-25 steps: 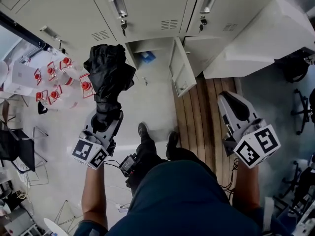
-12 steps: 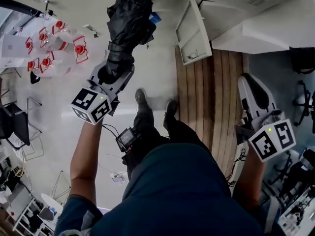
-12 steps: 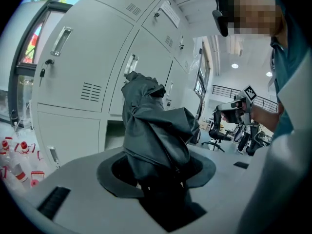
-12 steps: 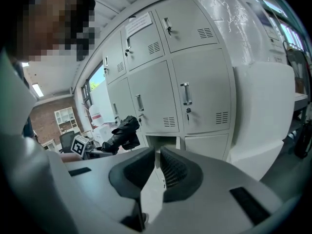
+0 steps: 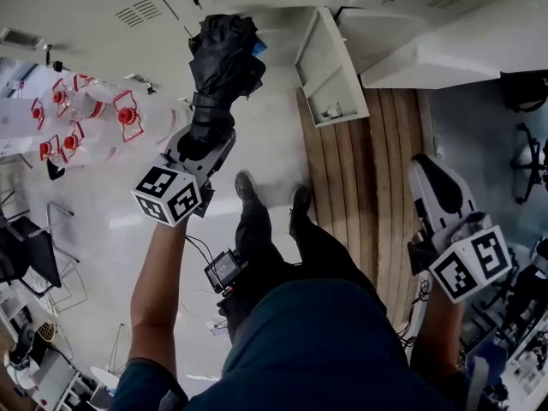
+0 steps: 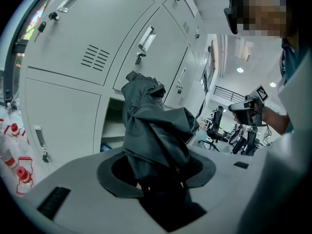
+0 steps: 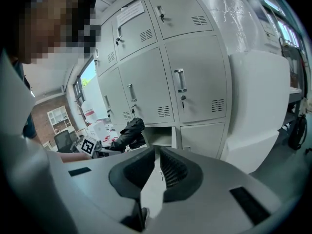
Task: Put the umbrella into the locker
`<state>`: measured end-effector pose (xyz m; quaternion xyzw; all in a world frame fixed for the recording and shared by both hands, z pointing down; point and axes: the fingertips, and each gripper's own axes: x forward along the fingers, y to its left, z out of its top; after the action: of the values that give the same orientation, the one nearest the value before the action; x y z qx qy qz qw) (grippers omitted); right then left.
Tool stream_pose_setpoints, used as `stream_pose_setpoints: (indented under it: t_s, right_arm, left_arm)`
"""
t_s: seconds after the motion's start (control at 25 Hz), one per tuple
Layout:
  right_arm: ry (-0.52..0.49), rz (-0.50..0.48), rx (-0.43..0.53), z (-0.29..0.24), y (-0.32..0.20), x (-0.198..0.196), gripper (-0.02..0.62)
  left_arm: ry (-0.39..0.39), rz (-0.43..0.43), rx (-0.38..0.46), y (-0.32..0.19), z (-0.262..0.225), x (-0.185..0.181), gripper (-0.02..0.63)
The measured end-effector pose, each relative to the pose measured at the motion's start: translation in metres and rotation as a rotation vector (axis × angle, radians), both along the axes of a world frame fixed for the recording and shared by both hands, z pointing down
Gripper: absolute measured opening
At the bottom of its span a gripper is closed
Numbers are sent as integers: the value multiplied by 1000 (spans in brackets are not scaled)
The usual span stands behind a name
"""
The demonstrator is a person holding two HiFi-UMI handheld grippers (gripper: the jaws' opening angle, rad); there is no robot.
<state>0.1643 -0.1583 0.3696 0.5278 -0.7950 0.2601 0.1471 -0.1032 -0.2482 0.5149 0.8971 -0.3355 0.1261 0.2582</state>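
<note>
Two tongs show. The left tongs (image 5: 202,139) pinch the folded black umbrella (image 5: 221,54) by its near end, and its far end sits just in front of the open locker compartment (image 5: 278,34), still outside it. The locker door (image 5: 330,71) stands out to the right. The right tongs (image 5: 431,176), well apart at the right over the wooden planks (image 5: 377,169), are pressed together and hold nothing.

Umbrella (image 5: 221,62) matt black cloth; locker (image 5: 325,75) smooth painted metal; floor strip (image 5: 368,187) wood.
</note>
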Motion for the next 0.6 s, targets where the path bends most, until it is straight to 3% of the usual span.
stream_pose_setpoints:
  t_s: [0.6]
  right_arm:
    - [8, 73, -112, 57, 5, -11, 49]
  left_arm:
    - [23, -7, -156, -51, 96, 5, 232]
